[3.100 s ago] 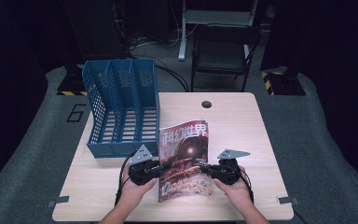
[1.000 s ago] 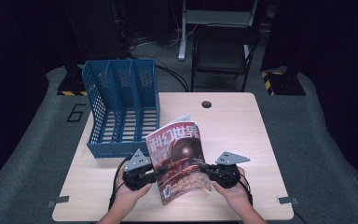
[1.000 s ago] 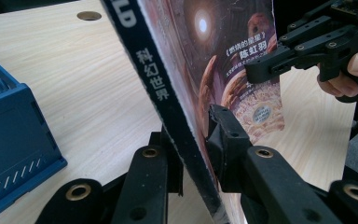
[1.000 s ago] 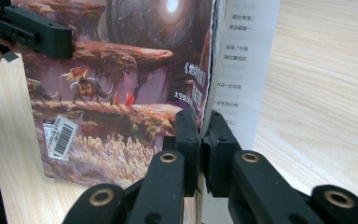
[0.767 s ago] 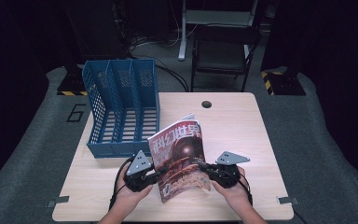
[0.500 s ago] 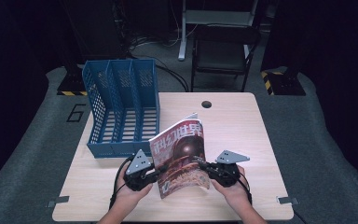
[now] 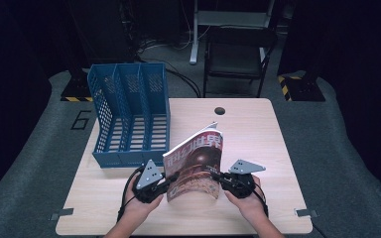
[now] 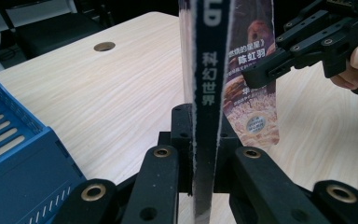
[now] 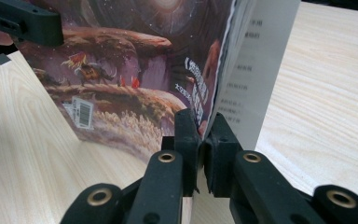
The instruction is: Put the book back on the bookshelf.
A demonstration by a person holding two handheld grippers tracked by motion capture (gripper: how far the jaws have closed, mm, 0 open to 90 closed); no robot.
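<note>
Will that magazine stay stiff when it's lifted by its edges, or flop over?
Probably floppy: the magazine is thin, and its cover bows between the left gripper and right gripper. Likely light; each holds one edge. Its glossy cover might slip.

- the magazine (image 7: 196, 161) is a glossy thing with a dark cover: a brownish planet, white chinese title characters along the top.
- it is raised off the tabletop, tilted up on edge, near the front middle of the table.
- the dark spine (image 8: 208, 88) carries white characters.
- a barcode label (image 9: 84, 112) sits low on the cover.
</note>
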